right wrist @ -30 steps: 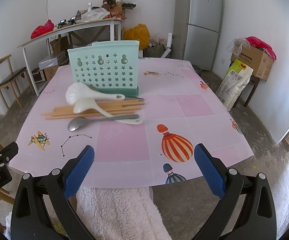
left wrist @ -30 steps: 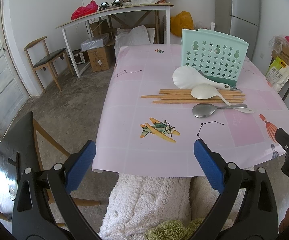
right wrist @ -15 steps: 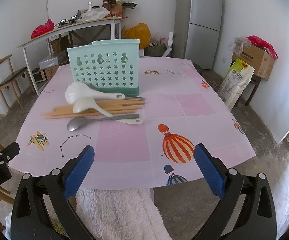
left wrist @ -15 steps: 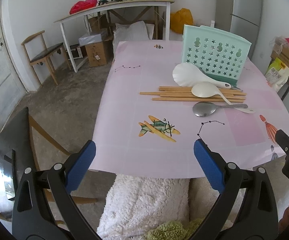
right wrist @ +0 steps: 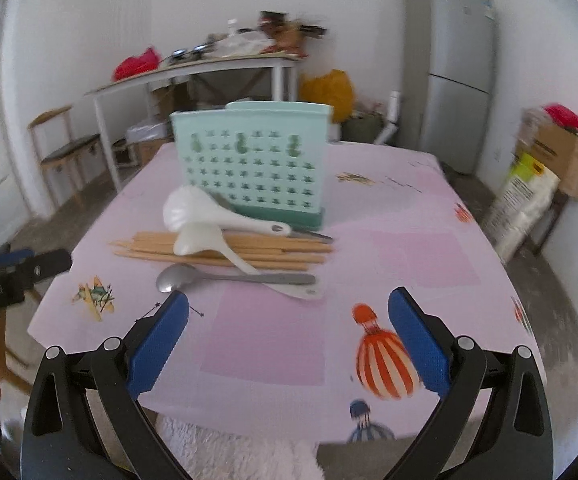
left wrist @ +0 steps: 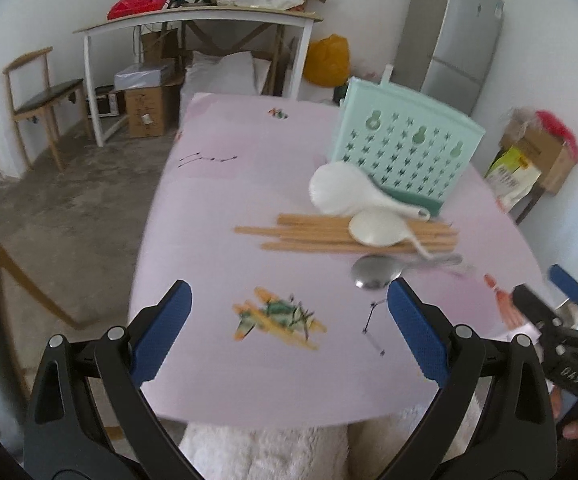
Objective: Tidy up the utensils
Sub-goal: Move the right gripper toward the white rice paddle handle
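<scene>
Both the left gripper (left wrist: 289,322) and right gripper (right wrist: 289,330) hover empty, fingers apart, facing the utensil pile (right wrist: 225,248) heaped before the holder (right wrist: 251,164), ready to pick.

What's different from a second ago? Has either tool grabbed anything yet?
Both tools have moved forward over the near edge of the pink patterned tablecloth, closer to the utensil pile. The left tool and right tool remain open and empty. The wooden chopsticks, two white plastic spoons, metal spoon and mint green star-perforated holder lie as before.
</scene>
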A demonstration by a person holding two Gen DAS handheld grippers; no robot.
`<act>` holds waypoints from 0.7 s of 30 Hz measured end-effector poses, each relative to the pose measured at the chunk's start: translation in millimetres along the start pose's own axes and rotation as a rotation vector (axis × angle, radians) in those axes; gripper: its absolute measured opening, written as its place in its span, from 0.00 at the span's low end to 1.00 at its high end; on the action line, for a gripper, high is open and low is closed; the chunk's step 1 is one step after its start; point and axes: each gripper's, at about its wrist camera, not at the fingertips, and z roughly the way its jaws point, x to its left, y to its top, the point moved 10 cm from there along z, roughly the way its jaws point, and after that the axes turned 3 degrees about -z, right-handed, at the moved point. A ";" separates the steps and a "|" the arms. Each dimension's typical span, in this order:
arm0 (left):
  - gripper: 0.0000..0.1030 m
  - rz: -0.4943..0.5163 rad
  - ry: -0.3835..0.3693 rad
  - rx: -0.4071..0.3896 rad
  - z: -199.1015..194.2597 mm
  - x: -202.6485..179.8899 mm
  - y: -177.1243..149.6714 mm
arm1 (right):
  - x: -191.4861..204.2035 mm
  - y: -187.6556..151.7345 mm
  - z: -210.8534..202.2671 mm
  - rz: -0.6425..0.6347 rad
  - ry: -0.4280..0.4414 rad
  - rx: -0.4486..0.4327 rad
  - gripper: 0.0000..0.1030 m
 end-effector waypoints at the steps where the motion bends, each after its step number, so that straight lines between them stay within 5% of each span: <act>1: 0.92 -0.003 -0.025 -0.005 3.2 -1.7 1.4 | 6.5 4.5 5.1 -0.046 0.021 0.001 0.94; 5: 0.92 0.011 -0.068 0.009 21.6 -8.0 0.1 | 28.4 16.2 24.6 -0.209 0.066 0.004 0.94; 9: 0.92 0.115 -0.118 0.002 33.7 -26.8 -3.4 | 26.5 19.6 39.0 -0.229 0.090 0.032 0.94; 15: 0.91 0.486 -0.181 0.029 57.5 -85.8 -22.8 | -2.6 13.3 57.9 -0.117 0.100 0.099 0.94; 21: 0.62 0.624 -0.232 0.144 88.2 -105.2 -36.6 | -19.4 7.8 66.2 -0.042 0.094 0.110 0.94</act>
